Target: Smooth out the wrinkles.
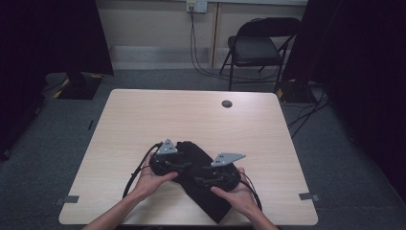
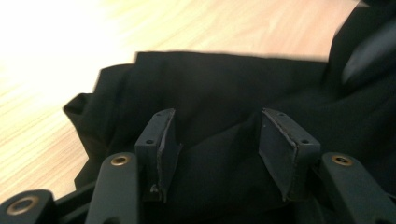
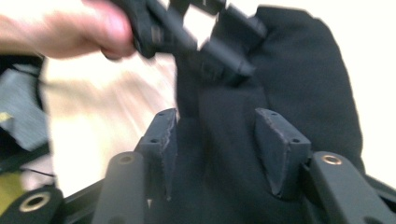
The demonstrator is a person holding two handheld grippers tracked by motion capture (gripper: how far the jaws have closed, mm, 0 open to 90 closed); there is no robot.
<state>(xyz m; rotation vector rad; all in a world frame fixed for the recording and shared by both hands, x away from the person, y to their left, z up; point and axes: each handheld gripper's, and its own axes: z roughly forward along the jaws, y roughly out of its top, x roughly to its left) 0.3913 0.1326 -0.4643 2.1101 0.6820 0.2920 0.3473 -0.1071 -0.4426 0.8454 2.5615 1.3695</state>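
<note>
A black cloth lies crumpled on the near middle of the wooden table. Both hands hold their grippers over it, close together. My left gripper points right onto the cloth's upper part. In the left gripper view, the left gripper has its jaws apart, with the folded cloth lying under and beyond them, not pinched. My right gripper points left across the cloth. In the right gripper view, the right gripper also stands open over the cloth, with the other gripper and a hand blurred just ahead.
A round cable hole sits near the table's far edge. Grey tape marks lie at the near corners. A black folding chair and cables stand on the floor beyond the table, with dark curtains at both sides.
</note>
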